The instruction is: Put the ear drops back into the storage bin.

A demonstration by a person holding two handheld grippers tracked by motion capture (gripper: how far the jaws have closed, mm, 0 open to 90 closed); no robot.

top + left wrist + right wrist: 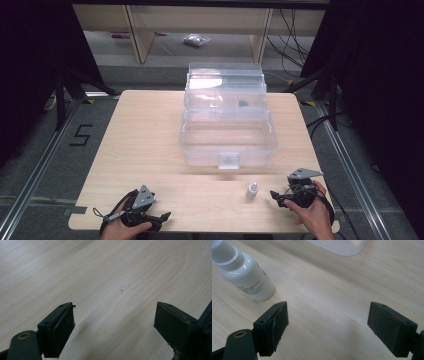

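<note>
Both grippers, left (pixel 115 322) and right (pixel 328 322), gape empty; small white plastic bottle (pixel 247 277) stands just left of my right fingers (pixel 274 322), so I'd slide over first.

left gripper (pixel 161 218): black body, grey three-cornered plate, black cable | right gripper (pixel 276 196): same build | jaws: black flat pads, screw holes | sleeves: apparently none, wrists barely visible

A black "5" on the grey floor (pixel 80 135); tiny unreadable print on the white bottle (pixel 249 275).
</note>
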